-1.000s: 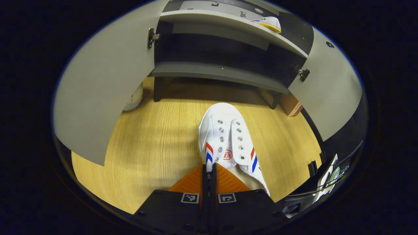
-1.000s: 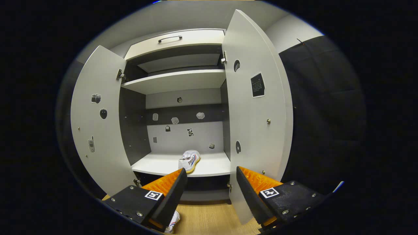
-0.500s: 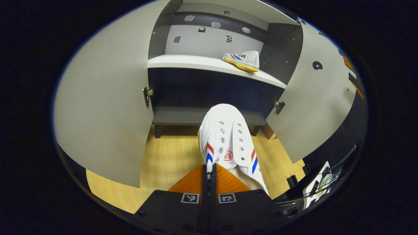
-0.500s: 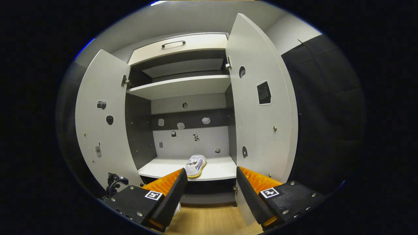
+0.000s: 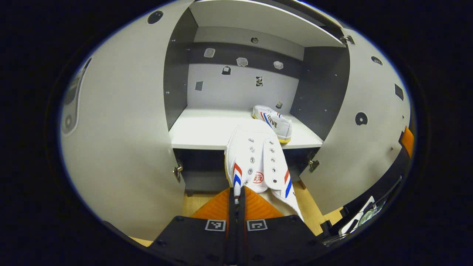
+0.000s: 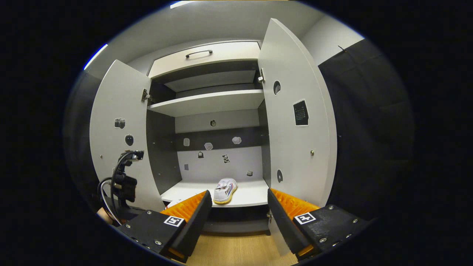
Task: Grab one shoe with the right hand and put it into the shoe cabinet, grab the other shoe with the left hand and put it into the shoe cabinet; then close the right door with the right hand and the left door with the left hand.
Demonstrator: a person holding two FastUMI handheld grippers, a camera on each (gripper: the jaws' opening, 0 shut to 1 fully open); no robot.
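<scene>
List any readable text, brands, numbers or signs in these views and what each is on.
Shelved sneaker, side print: dark letters, too blurred to quote.
Held sneaker, red round tongue logo: too small to read.
Calendar sticker on the right door: grid too small to read.
Square code markers on the left tongs: patterns, no text.
</scene>
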